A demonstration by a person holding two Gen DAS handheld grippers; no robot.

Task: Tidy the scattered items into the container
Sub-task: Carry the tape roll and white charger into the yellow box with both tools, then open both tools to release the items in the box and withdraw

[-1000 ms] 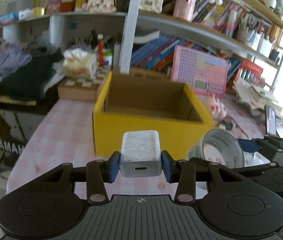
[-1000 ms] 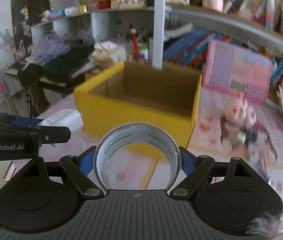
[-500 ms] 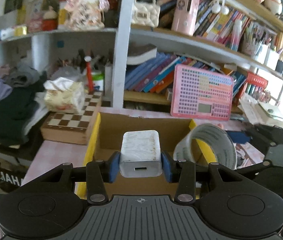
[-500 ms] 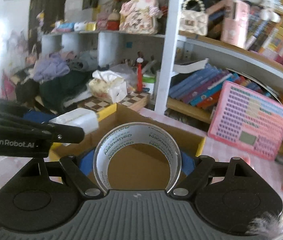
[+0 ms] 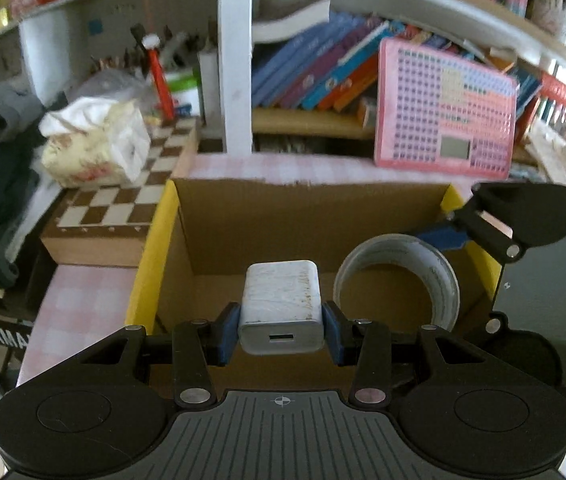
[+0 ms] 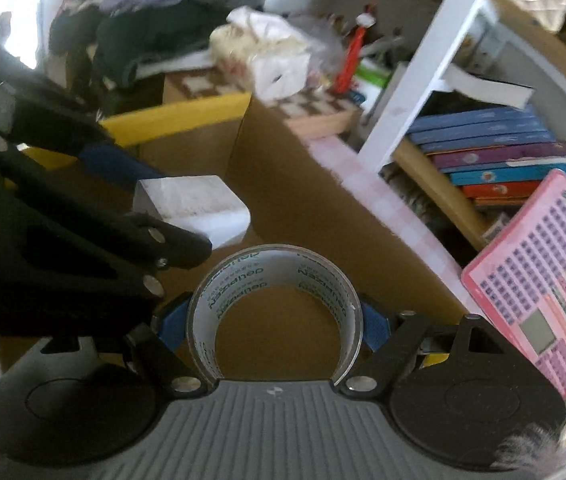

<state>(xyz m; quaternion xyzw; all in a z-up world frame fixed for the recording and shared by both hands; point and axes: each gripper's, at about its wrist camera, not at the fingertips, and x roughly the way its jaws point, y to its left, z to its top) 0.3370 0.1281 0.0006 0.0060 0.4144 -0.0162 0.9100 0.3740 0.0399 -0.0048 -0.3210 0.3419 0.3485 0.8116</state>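
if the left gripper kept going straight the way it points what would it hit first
Most likely the brown inside floor of the yellow cardboard box, with the held white charger block touching first; depth is unclear.

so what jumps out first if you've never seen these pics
A white charger block clamped in the left gripper and a tape roll pinched in the right gripper, both held over the open yellow cardboard box. Behind it, a pink keypad toy leans against the cluttered bookshelf.
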